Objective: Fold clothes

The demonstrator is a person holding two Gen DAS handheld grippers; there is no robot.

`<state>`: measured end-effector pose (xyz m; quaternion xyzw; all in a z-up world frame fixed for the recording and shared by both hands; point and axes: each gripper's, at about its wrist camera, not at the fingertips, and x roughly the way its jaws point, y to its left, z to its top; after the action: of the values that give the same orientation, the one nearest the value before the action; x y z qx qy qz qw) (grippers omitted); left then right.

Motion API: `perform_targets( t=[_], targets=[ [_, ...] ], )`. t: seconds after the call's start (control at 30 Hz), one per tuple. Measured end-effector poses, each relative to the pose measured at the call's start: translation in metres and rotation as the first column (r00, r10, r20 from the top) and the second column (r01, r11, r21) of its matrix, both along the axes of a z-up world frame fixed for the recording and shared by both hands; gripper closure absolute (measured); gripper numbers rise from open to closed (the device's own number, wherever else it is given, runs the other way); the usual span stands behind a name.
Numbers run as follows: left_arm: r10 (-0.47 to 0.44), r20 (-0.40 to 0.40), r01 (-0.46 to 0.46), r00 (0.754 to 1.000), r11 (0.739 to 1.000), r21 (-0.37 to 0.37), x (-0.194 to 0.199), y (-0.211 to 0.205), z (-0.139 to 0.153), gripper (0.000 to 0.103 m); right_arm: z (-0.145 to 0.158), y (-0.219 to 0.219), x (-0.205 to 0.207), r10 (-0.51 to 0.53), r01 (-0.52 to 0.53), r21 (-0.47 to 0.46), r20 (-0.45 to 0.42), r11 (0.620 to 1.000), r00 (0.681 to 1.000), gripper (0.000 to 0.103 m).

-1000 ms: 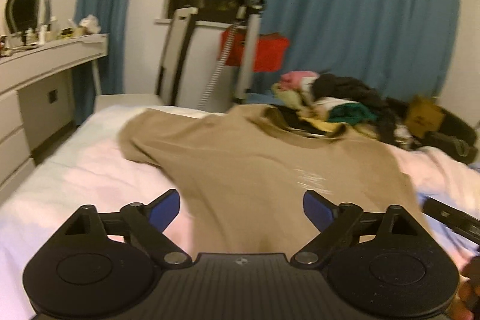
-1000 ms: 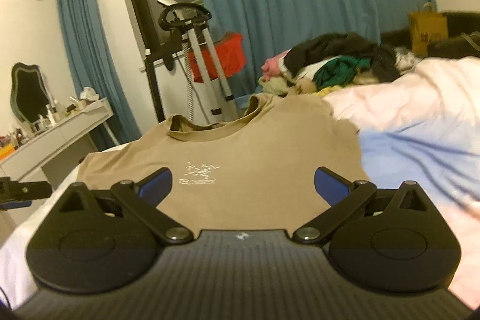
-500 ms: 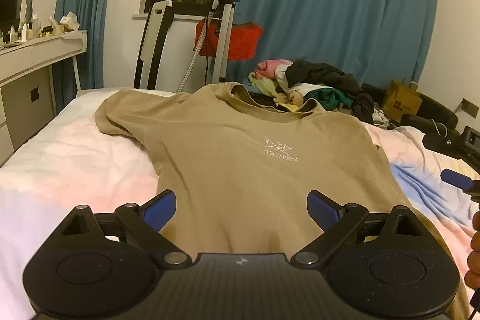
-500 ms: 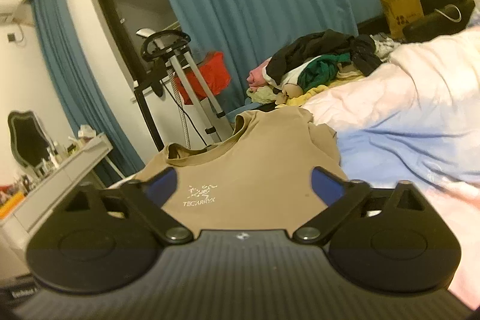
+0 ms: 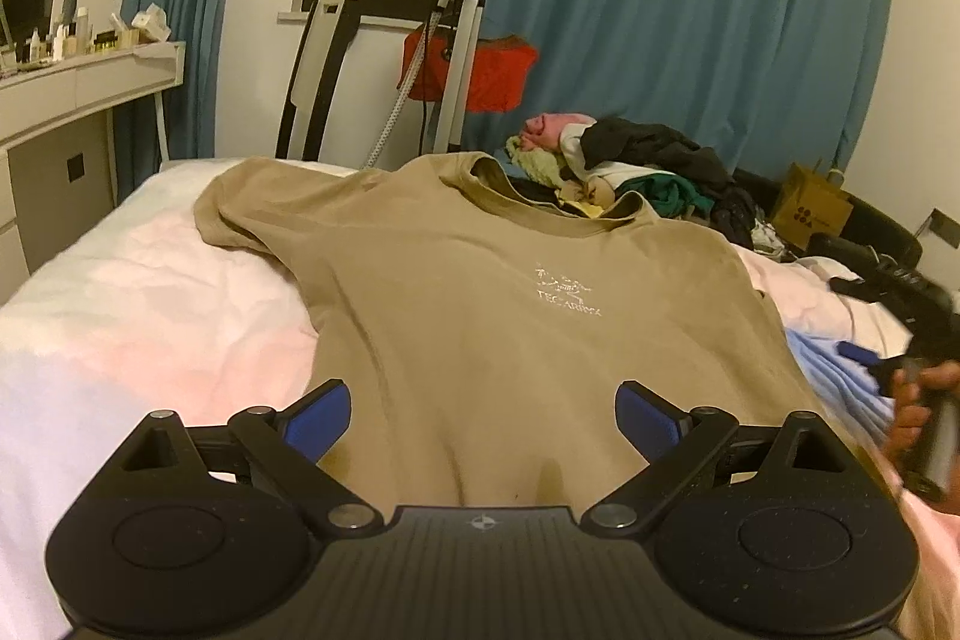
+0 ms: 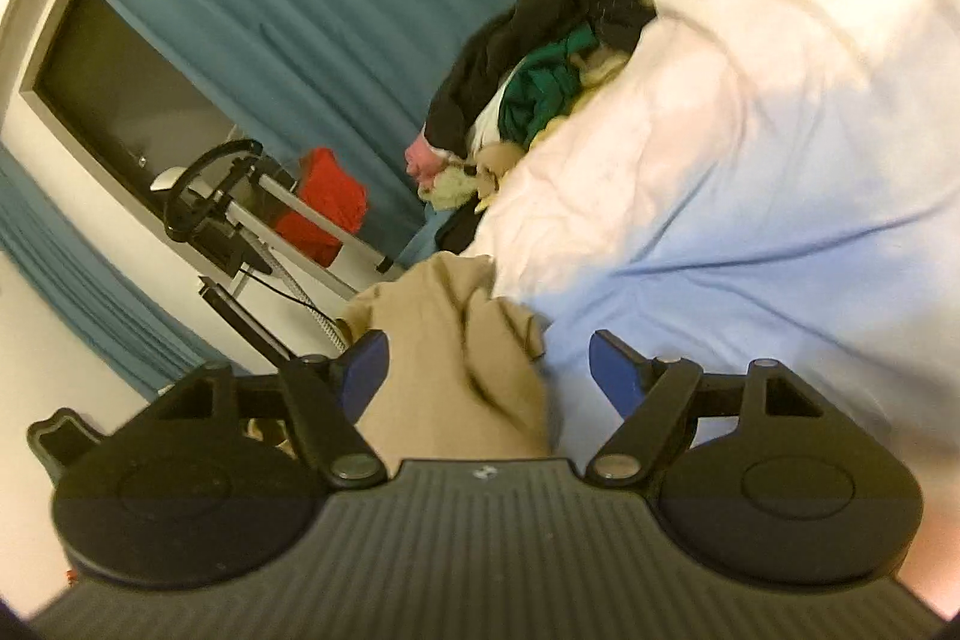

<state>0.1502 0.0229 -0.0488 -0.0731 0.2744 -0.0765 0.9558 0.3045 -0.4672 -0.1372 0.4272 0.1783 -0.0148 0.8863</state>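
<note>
Tan t-shirt [image 5: 480, 316] spread flat, front up, on bed [image 5: 150, 304], collar toward clothes pile [image 5: 636, 166] at far end. Left hand-held gripper [image 5: 483, 415] over hem, jaws wide apart, holding nothing. Right hand-held gripper [image 6: 489, 373] tilted, at shirt's right edge; bunched sleeve [image 6: 462, 340] between spread jaws, touching left finger only, no grip. Person's hand [image 5: 918, 418] visible at right.
</note>
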Motion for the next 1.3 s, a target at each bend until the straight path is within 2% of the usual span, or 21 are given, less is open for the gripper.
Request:
perform_targets(
  t=[0.17,0.27,0.33,0.37,0.4,0.47,0.53,0.63,0.7,0.77,0.8,0.83,0.87,0.93,1.0,1.03,1.07,1.1,1.17,1.23,1.3],
  targets=[
    [-0.021,-0.025,0.020,0.999,0.999,-0.030,0.017,-0.003,-0.012,0.007,-0.025,0.005,0.047,0.050,-0.050,0.017,0.013,0.999,0.999,0.027],
    [-0.034,-0.040,0.032,0.999,0.999,-0.041,0.028,-0.007,-0.018,0.007,-0.025,0.029,0.066,0.093,-0.094,-0.117,-0.015,0.989,0.996,0.028],
    [-0.038,-0.048,0.036,0.998,0.998,-0.049,0.034,-0.008,-0.023,0.007,-0.020,0.048,0.072,0.106,-0.113,-0.237,-0.040,0.965,0.994,0.047],
    [-0.040,-0.052,0.037,0.998,0.998,-0.055,0.037,-0.009,-0.024,0.007,-0.015,0.059,0.074,0.110,-0.120,-0.308,-0.048,0.944,0.993,0.069],
    [-0.041,-0.055,0.037,0.998,0.997,-0.064,0.040,-0.008,-0.025,0.007,-0.009,0.074,0.075,0.106,-0.123,-0.403,-0.065,0.907,0.992,0.081],
    [-0.039,-0.061,0.034,0.997,0.996,-0.083,0.043,-0.007,-0.026,0.007,0.002,0.108,0.075,0.111,-0.126,-0.572,-0.061,0.810,0.992,0.083],
    [-0.037,-0.061,0.030,0.997,0.994,-0.102,0.044,-0.004,-0.026,0.007,0.013,0.142,0.075,0.120,-0.125,-0.718,-0.058,0.685,0.991,0.085],
    [-0.031,-0.049,0.025,0.998,0.992,-0.123,0.042,0.003,-0.024,0.007,0.017,0.196,0.070,0.223,-0.172,-0.837,-0.062,0.520,0.973,0.086],
    [-0.020,-0.047,0.014,0.999,0.991,-0.134,0.042,0.007,-0.022,0.007,0.011,0.232,0.066,0.306,-0.228,-0.881,-0.100,0.415,0.947,0.086],
    [-0.007,-0.043,0.001,0.999,0.990,-0.143,0.041,0.010,-0.020,0.007,0.001,0.261,0.060,0.380,-0.283,-0.903,-0.150,0.323,0.913,0.086],
    [0.001,-0.040,-0.007,0.999,0.990,-0.144,0.041,0.011,-0.019,0.007,-0.002,0.271,0.056,0.389,-0.284,-0.916,-0.161,0.284,0.907,0.086],
    [0.008,-0.038,-0.013,0.999,0.989,-0.144,0.042,0.012,-0.018,0.007,-0.004,0.277,0.053,0.389,-0.276,-0.926,-0.161,0.259,0.907,0.085],
    [0.014,-0.037,-0.019,0.999,0.989,-0.145,0.042,0.013,-0.017,0.007,-0.002,0.278,0.050,0.389,-0.266,-0.928,-0.151,0.262,0.909,0.084],
    [0.019,-0.035,-0.025,0.999,0.988,-0.152,0.042,0.015,-0.016,0.007,0.011,0.269,0.046,0.406,-0.265,-0.898,-0.108,0.352,0.907,0.077],
    [0.021,-0.034,-0.026,0.999,0.988,-0.155,0.042,0.014,-0.015,0.007,0.029,0.251,0.043,0.431,-0.284,-0.817,-0.049,0.502,0.901,0.049],
    [0.020,-0.035,-0.025,0.999,0.988,-0.154,0.043,0.014,-0.015,0.007,0.037,0.238,0.043,0.440,-0.289,-0.755,-0.001,0.589,0.898,0.042],
    [0.020,-0.035,-0.025,0.999,0.988,-0.153,0.043,0.014,-0.015,0.007,0.046,0.225,0.043,0.441,-0.293,-0.682,0.048,0.670,0.896,0.037],
    [0.020,-0.036,-0.026,0.999,0.988,-0.152,0.043,0.013,-0.016,0.007,0.052,0.208,0.043,0.413,-0.277,-0.593,0.105,0.756,0.905,0.037],
    [0.024,-0.036,-0.029,0.999,0.988,-0.152,0.044,0.013,-0.017,0.007,0.056,0.180,0.047,0.324,-0.236,-0.418,0.154,0.877,0.934,0.035],
    [0.028,-0.030,-0.032,0.999,0.988,-0.152,0.046,0.013,-0.018,0.007,0.051,0.157,0.062,0.280,-0.241,-0.271,0.116,0.932,0.953,0.044],
    [0.024,-0.023,-0.027,0.999,0.990,-0.141,0.049,0.012,-0.021,0.006,0.046,0.149,0.080,0.293,-0.266,-0.278,0.061,0.923,0.954,0.045]
  ],
)
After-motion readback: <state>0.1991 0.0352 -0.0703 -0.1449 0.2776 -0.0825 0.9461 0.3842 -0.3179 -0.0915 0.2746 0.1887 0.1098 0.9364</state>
